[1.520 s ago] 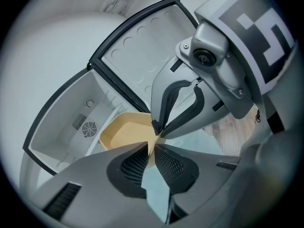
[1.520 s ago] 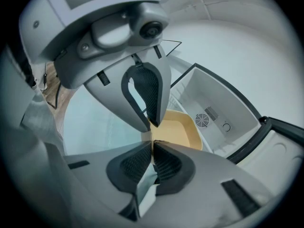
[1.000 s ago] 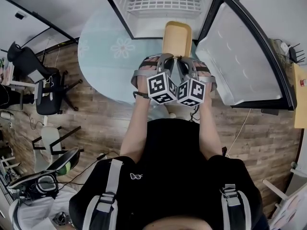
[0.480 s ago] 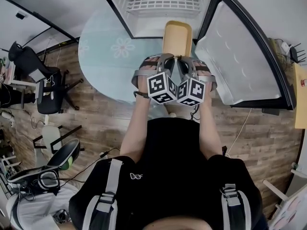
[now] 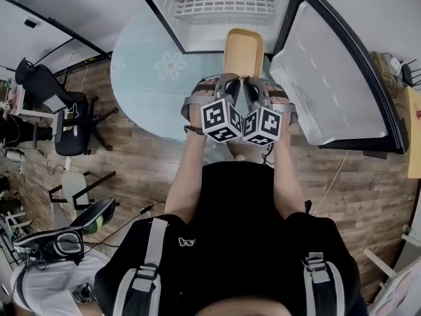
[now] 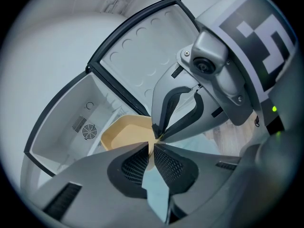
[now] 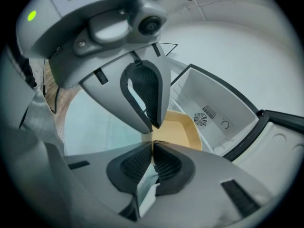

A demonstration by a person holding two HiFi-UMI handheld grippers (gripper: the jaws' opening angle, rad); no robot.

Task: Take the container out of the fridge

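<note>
Head view — left hand-held gripper (image 5: pixel 233 78) and right hand-held gripper (image 5: pixel 252 79) clamp the container (image 5: pixel 243 48) (tan).

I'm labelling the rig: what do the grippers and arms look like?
The left gripper and right gripper are grey with black mesh pads; each carries a cube of black-and-white square markers. The person wears a black short-sleeved shirt and grey straps.

This looks like a work room or an office, not a real kitchen. Far off to the left of the left gripper (image 5: pixel 225 84) stand black office chairs (image 5: pixel 66 127) on wheels, and loose wires (image 5: pixel 125 222) lie on the wood floor (image 5: pixel 355 176). Just ahead of the left gripper and the right gripper (image 5: pixel 253 87), a small fridge (image 5: pixel 197 35) sits open on a round pale blue rug (image 5: pixel 151 78) with flowers.
</note>
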